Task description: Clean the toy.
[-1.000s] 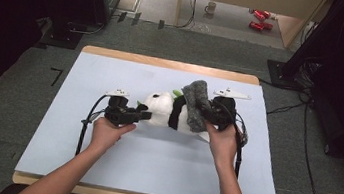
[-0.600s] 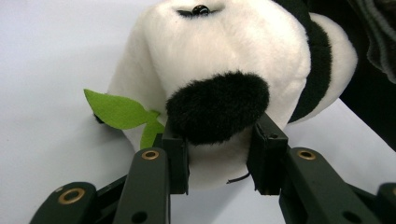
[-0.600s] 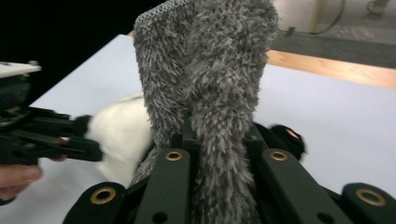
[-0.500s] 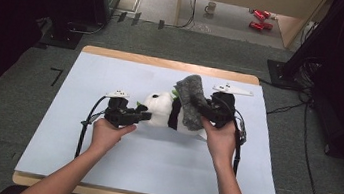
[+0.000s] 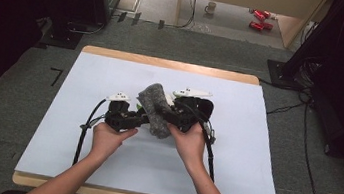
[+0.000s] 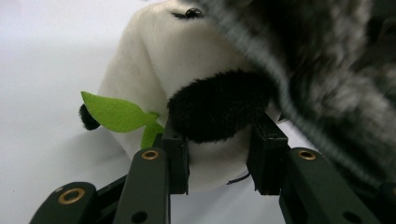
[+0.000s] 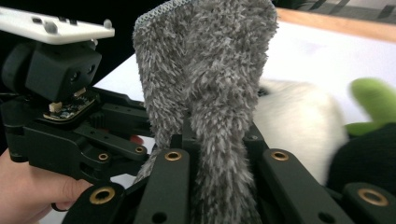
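Left gripper (image 6: 217,161): my jaws pinch a black limb of the panda plush (image 6: 159,70).
Right gripper (image 7: 219,163): my jaws pressed together on the grey fuzzy cloth (image 7: 210,70).
Plush: mid-table on the white mat (image 5: 253,153), between both grippers.
Cloth: draped over the plush's right side, touching it.
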